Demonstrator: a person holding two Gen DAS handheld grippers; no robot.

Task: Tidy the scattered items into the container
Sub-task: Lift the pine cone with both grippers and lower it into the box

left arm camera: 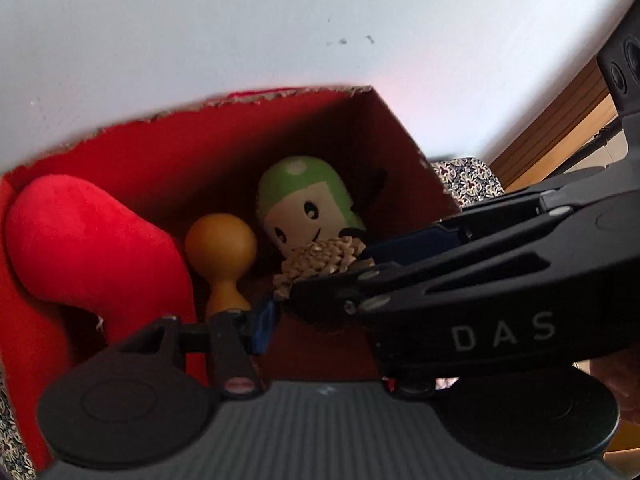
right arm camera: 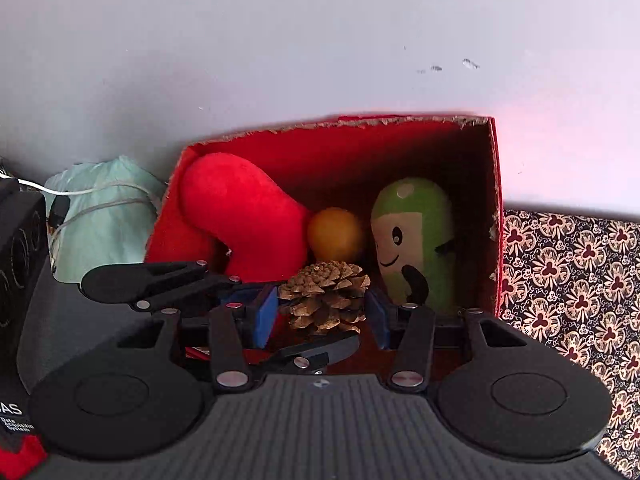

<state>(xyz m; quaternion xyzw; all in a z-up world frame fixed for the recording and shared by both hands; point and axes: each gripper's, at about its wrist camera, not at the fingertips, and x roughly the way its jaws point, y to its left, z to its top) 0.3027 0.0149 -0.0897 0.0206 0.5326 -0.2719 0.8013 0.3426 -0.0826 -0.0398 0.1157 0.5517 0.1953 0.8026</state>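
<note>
Pine cone [right arm camera: 326, 298] hangs over the near side of the red cardboard box [right arm camera: 495, 184], gripped between the blue pads [right arm camera: 266, 312] of the right tool [right arm camera: 324, 314]; jaws about half spread, closed on its flanks. Its scales fan toward the camera, and which way its long axis runs I cannot tell.

Left tool [right arm camera: 248, 316] crosses from the box's left side, one black finger above the cone's level, one passing beneath it. In the left wrist view the cone [left arm camera: 320, 260] sits just beyond its pad [left arm camera: 266, 326]; jaws narrowly parted, and whether they press on anything I cannot tell.

Inside the box: red plush toy [right arm camera: 240, 216] against the left wall, bent like a boot; wooden knob-headed peg [left arm camera: 222, 256] at centre (round head toward the back wall, stem toward the near side); green egg-shaped figure [right arm camera: 412, 240] with a painted face leaning by the right wall, crown up and back.

Box stands on a patterned cloth [right arm camera: 568, 272] against a pale wall [right arm camera: 280, 40]. Left of the box, a pale green bag [right arm camera: 104, 220] with a white cord.
</note>
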